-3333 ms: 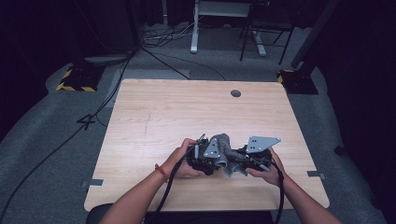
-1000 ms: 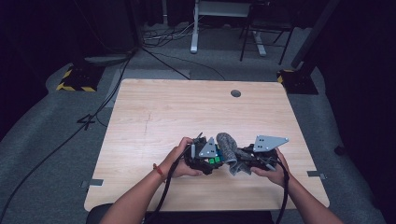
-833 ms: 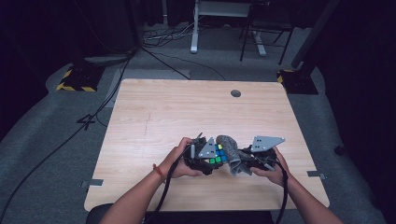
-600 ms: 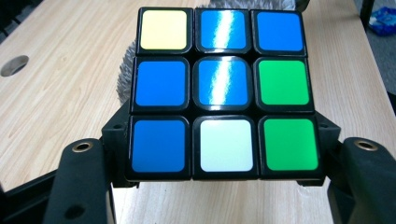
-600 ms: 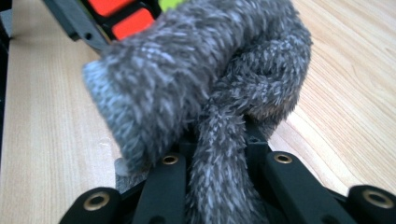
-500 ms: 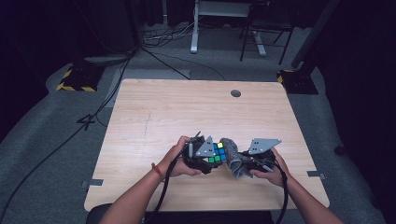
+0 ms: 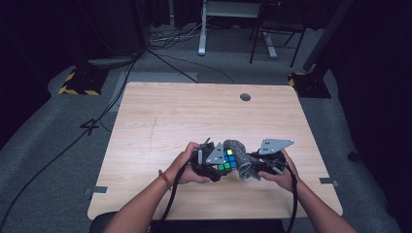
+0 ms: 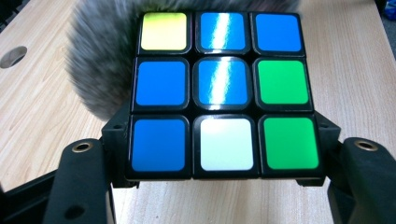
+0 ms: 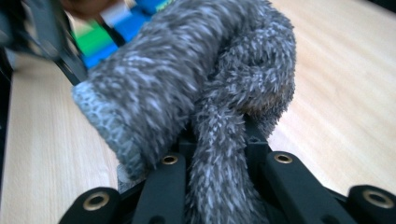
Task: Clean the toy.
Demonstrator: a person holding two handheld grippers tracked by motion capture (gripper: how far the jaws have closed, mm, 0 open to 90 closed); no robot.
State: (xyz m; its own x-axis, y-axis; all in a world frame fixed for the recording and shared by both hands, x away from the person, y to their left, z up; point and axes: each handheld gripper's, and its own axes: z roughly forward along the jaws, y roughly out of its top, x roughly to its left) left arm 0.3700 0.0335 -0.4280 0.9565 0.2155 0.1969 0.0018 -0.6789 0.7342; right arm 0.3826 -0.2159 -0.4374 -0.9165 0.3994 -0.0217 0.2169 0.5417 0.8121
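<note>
Near edge of the table (image 7: 160,121), centre right: both grippers are held close together, tips facing each other.

Left gripper (image 7: 214,164): jaws are closed on a cube (image 7: 227,160), which is held off the tabletop. In the left gripper view the cube (image 8: 223,91) is seen clamped at its bottom corners between the two black jaws. The face turned to that camera is read as yellow, blue, blue along the top row; blue, blue, green in the middle; blue, white, green at the bottom. Glare is seen down the middle column.

Right gripper (image 7: 255,167): jaws are clamped on a grey fuzzy cloth (image 7: 241,162). In the right gripper view the cloth (image 9: 205,88) is seen bunched and folded, a strand of it pinched between the jaws and the bulk rising above them.

The cloth is pressed against the cube's far side; in the left gripper view its fur (image 8: 95,60) is seen behind the cube's upper left. Whether the cloth's lower fold touches the table cannot be told.

A round hole (image 7: 245,97) is noted at the table's far edge, well apart from the work.
</note>
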